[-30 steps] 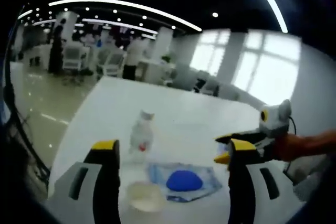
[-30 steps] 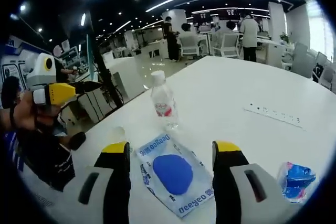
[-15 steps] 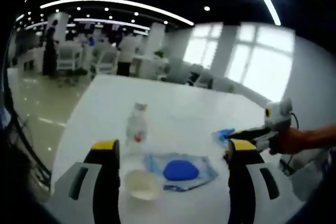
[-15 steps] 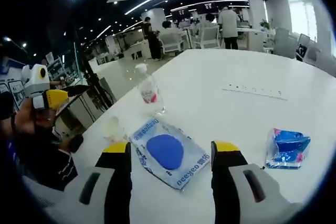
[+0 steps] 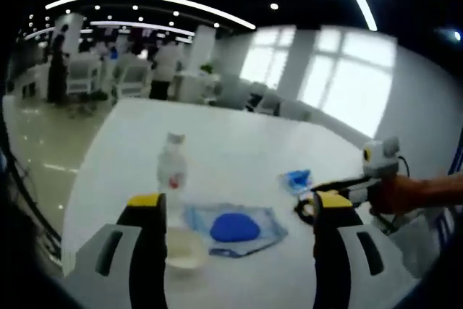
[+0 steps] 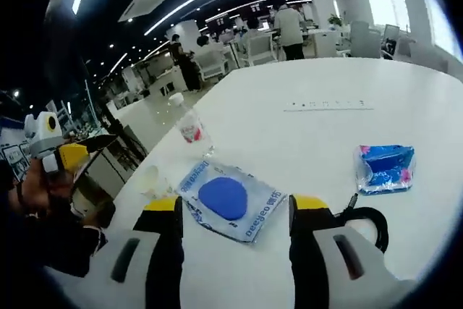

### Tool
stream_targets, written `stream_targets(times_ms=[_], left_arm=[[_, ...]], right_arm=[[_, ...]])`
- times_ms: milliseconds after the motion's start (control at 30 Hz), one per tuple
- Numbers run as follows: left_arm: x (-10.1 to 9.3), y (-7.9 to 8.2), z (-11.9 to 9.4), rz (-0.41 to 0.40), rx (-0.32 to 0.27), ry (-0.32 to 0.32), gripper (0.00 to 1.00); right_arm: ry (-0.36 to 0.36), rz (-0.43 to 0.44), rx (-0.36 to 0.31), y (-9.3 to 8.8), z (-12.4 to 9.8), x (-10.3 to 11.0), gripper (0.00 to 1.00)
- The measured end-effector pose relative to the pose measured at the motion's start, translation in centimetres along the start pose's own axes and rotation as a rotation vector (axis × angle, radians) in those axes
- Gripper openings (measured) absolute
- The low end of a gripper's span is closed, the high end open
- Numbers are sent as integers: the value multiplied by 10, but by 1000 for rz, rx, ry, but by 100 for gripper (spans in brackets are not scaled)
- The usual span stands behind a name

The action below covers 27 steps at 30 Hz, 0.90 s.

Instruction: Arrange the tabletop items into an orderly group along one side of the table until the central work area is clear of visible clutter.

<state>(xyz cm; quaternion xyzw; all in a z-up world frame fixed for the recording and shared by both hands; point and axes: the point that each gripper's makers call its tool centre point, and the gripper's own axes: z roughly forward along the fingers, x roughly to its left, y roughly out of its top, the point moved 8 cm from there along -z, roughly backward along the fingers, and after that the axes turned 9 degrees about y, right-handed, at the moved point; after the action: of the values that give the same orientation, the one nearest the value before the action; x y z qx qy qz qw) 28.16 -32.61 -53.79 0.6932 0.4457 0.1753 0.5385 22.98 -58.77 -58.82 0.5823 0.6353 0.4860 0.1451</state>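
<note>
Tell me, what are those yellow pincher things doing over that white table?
A person holds a gripper in each hand above a white table and is tidying it. Right now the left gripper and right gripper are both open and hold nothing. On the table sit a water bottle, a small clear cup, a clear packet with a blue pad inside, a blue wrapper and a black cable. Nothing is being touched yet.

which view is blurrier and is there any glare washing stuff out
The left gripper view is softer: the water bottle and the blue-centred packet look smeared, and the bright windows bleach the far end of the white table. The right gripper view is sharper, with print readable on the packet; ceiling light strips curve from fisheye distortion.
</note>
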Motion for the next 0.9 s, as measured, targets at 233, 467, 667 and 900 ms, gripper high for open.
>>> stream_targets(times_ms=[233, 467, 667, 900], left_arm=[[-12, -9, 7, 32, 30, -50, 78], [-31, -20, 13, 59, 77, -90, 77], [-43, -27, 29, 64, 102, -55, 77], [-42, -35, 52, 37, 138, 48, 75]], right_arm=[[-20, 65, -17, -14, -6, 3, 59], [-36, 117, -31, -25, -15, 0, 59], [-21, 172, -15, -37, -15, -10, 59], [3, 213, 3, -48, -6, -23, 57]])
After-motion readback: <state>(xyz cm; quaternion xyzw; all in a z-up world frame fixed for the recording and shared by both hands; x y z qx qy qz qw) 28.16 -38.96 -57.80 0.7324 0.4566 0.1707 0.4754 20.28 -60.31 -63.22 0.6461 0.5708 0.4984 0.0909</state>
